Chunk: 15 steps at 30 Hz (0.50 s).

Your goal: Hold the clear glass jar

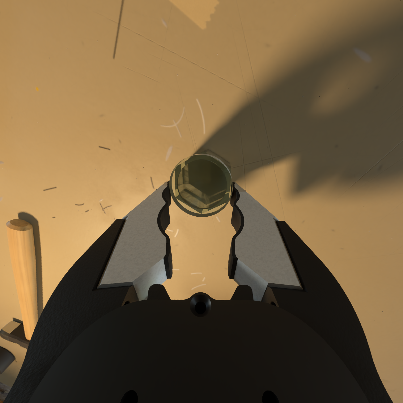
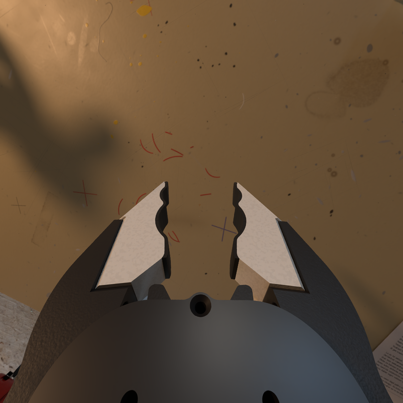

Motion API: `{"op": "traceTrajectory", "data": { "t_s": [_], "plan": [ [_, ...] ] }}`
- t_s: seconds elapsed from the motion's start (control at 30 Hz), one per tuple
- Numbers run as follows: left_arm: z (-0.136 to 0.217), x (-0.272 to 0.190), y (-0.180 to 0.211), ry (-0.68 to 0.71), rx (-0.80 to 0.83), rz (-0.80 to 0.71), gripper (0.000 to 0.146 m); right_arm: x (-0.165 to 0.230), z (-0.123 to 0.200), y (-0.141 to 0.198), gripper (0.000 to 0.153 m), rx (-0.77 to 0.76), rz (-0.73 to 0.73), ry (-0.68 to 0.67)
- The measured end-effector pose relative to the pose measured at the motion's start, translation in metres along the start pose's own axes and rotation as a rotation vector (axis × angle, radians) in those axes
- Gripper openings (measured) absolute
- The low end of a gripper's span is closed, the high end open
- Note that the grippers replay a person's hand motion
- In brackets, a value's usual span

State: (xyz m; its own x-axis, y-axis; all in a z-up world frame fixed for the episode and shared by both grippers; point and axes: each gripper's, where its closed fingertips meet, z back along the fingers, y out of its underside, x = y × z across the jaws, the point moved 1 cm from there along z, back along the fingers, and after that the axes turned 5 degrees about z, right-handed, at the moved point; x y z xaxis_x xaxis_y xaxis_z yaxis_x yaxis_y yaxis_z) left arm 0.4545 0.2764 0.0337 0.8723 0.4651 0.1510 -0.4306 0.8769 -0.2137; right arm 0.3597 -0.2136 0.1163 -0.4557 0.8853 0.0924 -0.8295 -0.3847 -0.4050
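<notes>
In the left wrist view I look down into the clear glass jar (image 1: 200,185), which has a round rim and a hexagonal base and stands upright over the tan tabletop (image 1: 87,109). My left gripper (image 1: 200,187) has its fingertips pressed against the jar's left and right sides and is shut on it. I cannot tell whether the jar rests on the table or hangs just above it. My right gripper (image 2: 200,187) is open and empty above a stained, marked patch of the tabletop (image 2: 261,109). The jar does not show in the right wrist view.
A hammer lies at the left edge of the left wrist view, with its wooden handle (image 1: 21,272) and its metal head (image 1: 12,331) in sight. In the right wrist view a printed paper sheet (image 2: 390,368) lies at bottom right, a pale rough surface (image 2: 13,322) at bottom left and a small red object (image 2: 4,380) in the corner.
</notes>
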Motion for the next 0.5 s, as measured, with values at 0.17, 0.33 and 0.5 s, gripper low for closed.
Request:
{"op": "traceTrajectory", "data": {
  "t_s": [0.17,0.33,0.5],
  "plan": [
    [0.0,0.0,0.0,0.002,0.009,0.005,0.055,0.005,-0.003,-0.001,0.059,0.002,0.009,-0.023],
    [0.0,0.002,0.001,-0.024,0.035,0.01,0.055,0.009,-0.006,-0.003,0.059,0.013,0.02,-0.024],
    [0.012,0.01,0.003,-0.184,0.168,0.006,0.055,0.014,-0.01,-0.006,0.059,0.005,0.037,-0.04]
  ]
}}
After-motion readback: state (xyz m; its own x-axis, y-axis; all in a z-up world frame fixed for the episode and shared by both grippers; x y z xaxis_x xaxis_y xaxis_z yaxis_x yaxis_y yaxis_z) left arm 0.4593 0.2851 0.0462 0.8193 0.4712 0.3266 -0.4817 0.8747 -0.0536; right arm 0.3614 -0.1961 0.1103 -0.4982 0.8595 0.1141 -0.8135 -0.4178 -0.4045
